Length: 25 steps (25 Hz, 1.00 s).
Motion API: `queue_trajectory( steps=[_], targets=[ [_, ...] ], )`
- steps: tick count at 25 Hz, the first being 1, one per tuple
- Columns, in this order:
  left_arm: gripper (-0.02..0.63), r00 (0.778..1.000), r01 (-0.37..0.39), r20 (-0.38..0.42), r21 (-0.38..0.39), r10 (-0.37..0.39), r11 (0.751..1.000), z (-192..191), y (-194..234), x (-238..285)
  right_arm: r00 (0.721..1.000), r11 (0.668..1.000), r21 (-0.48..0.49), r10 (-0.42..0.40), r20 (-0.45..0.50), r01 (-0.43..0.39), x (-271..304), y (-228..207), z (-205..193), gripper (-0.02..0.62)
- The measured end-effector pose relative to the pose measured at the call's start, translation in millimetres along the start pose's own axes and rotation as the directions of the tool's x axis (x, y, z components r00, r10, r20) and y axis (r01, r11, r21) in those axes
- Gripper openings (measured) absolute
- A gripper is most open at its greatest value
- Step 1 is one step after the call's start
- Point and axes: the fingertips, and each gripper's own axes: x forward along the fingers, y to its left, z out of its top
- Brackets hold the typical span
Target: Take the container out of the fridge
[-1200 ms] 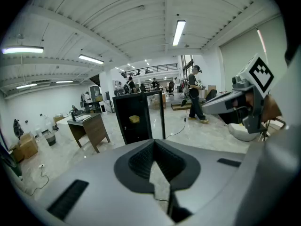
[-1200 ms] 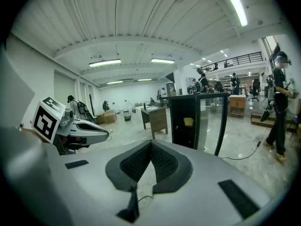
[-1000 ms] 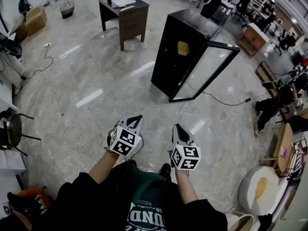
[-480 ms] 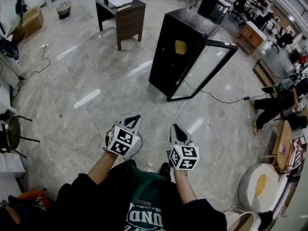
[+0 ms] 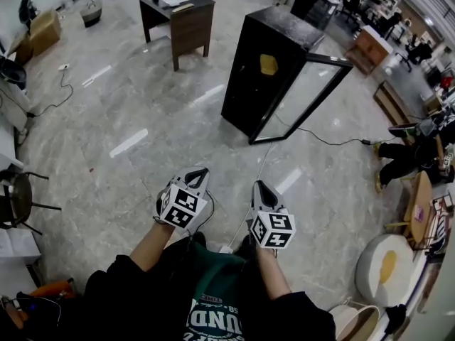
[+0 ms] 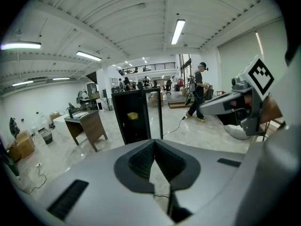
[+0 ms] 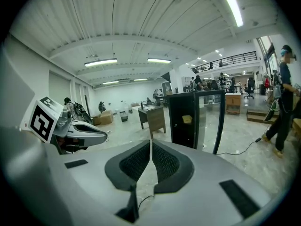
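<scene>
"Where's the container [image 5: 268,65]?"

"It's the yellow one on a shelf inside the black fridge [image 5: 245,84]. The glass door [image 5: 302,94] is swung open, well across the shiny stone floor [image 5: 128,119]."

"And the grippers?"

"The left gripper [image 5: 202,172] and right gripper [image 5: 258,186] are both pinched closed and empty. There's a wooden desk [image 5: 181,20] beyond the fridge."

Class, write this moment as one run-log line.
fridge: door open | container: inside, untouched | left gripper: shut, empty | right gripper: shut, empty
</scene>
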Motion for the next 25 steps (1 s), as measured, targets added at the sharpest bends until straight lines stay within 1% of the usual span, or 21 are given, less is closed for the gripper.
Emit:
queue_trajectory(
  steps=[4, 9, 18, 25],
  targets=[
    [0.012, 1.0, 0.009, -0.005, -0.002, -0.009, 1.0, -9, 6, -9, 1.0, 1.0, 0.015, -0.018, 0.005, 0.018, -3, 10, -2, 0.037],
    [0.014, 1.0, 0.013, -0.01, -0.006, -0.013, 1.0, -16, 13, -13, 1.0, 0.999, 0.034, -0.019, -0.002, 0.019, 1, 19, -7, 0.037],
    [0.014, 1.0, 0.003, -0.022, -0.021, -0.003, 1.0, -20, 27, -2, 1.0, 0.999, 0.041, 0.014, -0.007, -0.014, 17, 22, -6, 0.037],
    [0.014, 0.999, -0.015, -0.044, -0.018, 0.014, 1.0, -21, 45, 16, 0.998, 0.997, 0.048, 0.063, -0.017, -0.062, 53, 21, -4, 0.037]
  ],
)
